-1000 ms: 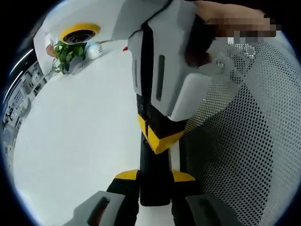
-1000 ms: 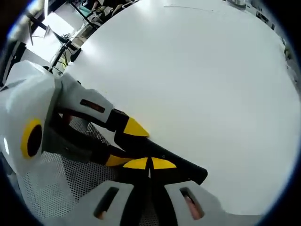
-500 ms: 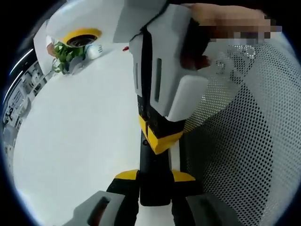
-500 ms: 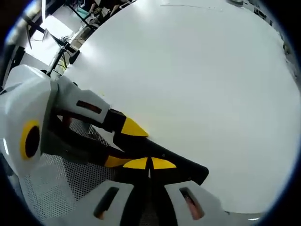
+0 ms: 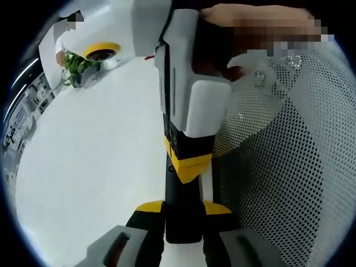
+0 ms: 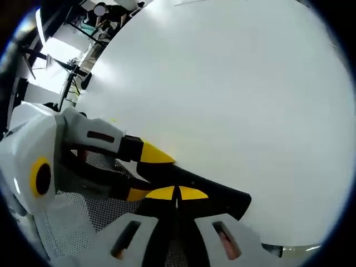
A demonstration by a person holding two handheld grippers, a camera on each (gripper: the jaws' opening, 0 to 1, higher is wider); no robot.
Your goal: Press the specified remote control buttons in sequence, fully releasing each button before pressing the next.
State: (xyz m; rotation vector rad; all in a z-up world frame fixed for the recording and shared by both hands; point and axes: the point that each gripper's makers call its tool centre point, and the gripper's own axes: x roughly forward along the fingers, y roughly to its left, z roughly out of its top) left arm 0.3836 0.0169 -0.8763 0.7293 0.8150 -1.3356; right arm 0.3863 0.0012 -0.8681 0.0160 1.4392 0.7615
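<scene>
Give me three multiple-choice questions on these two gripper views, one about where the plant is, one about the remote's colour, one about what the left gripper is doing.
1. Where is the green plant?
A. At the far side of the white table
B. Between the left gripper's jaws
C. On top of the remote control

2. What colour is the remote control?
A. Red
B. Black
C. White

3. What is the state of the left gripper?
A. Wide open over bare table
B. Shut on the plant
C. Shut on the remote control

Answers:
1 A: the plant sits at the upper left of the left gripper view, beyond the bare table.
2 B: the remote control is a slim black bar.
3 C: the left gripper has its yellow-tipped jaws against both sides of the remote control.
</scene>
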